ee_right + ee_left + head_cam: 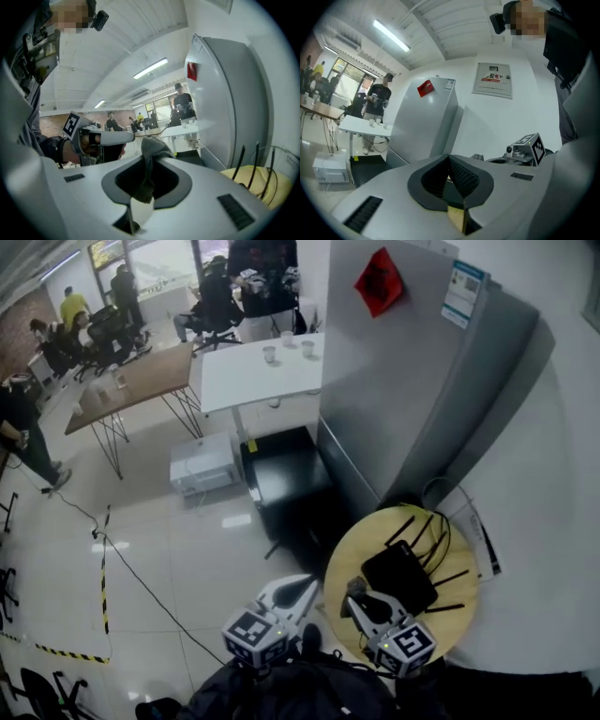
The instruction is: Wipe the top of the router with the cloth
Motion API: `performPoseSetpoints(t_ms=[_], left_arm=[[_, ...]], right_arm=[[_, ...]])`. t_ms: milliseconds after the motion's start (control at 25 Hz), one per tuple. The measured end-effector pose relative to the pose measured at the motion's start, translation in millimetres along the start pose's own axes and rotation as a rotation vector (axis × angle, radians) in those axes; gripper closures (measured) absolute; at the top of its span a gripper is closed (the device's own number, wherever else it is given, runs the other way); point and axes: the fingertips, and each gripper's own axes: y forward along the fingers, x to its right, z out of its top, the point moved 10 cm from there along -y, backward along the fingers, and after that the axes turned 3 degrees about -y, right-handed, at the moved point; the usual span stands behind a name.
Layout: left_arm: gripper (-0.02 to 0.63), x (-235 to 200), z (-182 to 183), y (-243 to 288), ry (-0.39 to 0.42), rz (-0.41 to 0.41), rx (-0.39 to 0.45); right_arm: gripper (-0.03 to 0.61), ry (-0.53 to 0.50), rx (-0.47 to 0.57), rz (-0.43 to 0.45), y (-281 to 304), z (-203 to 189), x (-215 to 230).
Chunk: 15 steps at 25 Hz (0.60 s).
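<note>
1. Your right tool (356, 596) is clamped on the grey cloth (151, 149), beside the black router (401, 576) lying on the round worktop (464, 615).
2. Your left tool (449, 161), jaws together and empty, hangs off the worktop's edge.
3. Nothing steadies the router, so a firm wipe could shove it, or the cloth could snag an antenna (405, 529).

Small round wooden table (354, 547), black router (401, 576) lying flat on it, antennas splayed across the top
</note>
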Motion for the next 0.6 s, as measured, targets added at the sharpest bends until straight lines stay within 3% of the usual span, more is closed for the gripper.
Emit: performPoseSetpoints(t_ms=[600], left_arm=[[0.614,-98,49,154,0.072,-0.573,-0.29]], right_arm=[[0.508,0.235,0.024,-0.564,65,14,44]])
